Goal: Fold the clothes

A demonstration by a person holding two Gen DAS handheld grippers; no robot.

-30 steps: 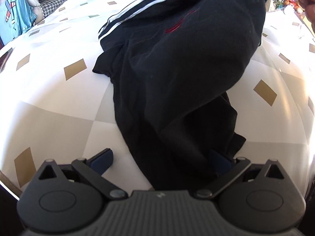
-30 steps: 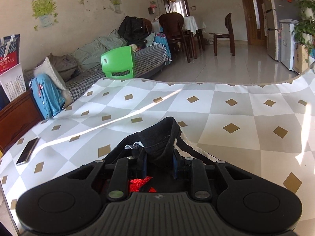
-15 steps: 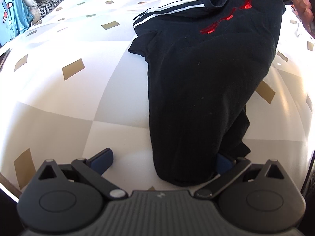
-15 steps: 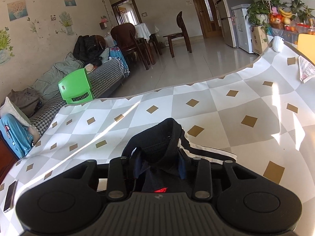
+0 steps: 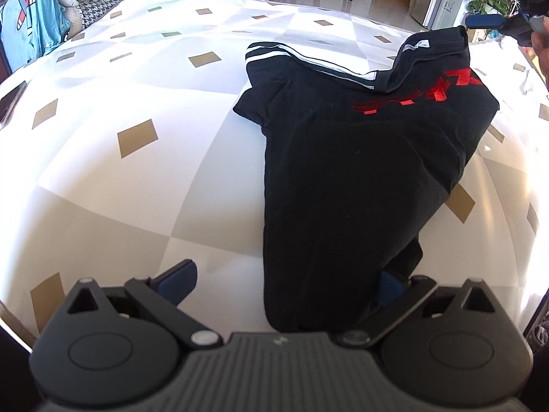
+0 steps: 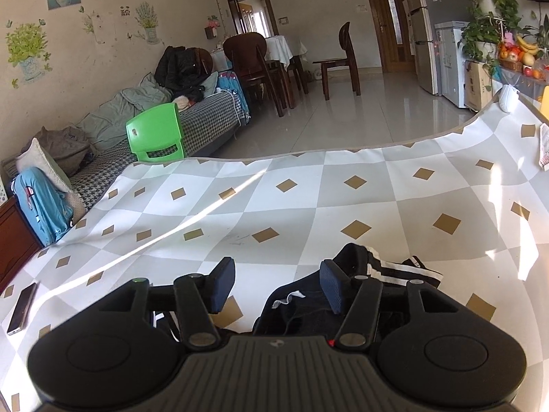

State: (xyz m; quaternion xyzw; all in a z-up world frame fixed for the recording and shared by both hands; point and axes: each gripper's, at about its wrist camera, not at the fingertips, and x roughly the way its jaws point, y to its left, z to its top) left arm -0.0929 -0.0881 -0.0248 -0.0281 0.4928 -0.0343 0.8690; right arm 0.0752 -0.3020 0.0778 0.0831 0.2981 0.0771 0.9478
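Observation:
A black T-shirt (image 5: 360, 178) with white shoulder stripes and a red print lies lengthwise on the checked tablecloth (image 5: 137, 178). Its hem reaches my left gripper (image 5: 284, 285). That gripper is open wide, low over the cloth. Its left finger is bare, and the hem covers part of its right finger (image 5: 391, 286). My right gripper (image 6: 276, 285) hovers over the collar end (image 6: 357, 261), and its jaws are opening. The collar lies by its right finger (image 6: 331, 286), with no pad pressing it. In the left wrist view the right gripper (image 5: 504, 24) shows at the top right, above the collar.
A phone (image 6: 22, 304) lies near the table's left edge. A printed sheet (image 6: 544, 151) sits at the far right edge. Beyond the table are a green chair (image 6: 156, 130), a sofa heaped with clothes (image 6: 137, 110) and dining chairs (image 6: 254, 65).
The right gripper's jaws have parted and let go of the collar. The shirt has sunk from a raised drape to lying flat on the table. The left gripper stayed open in place.

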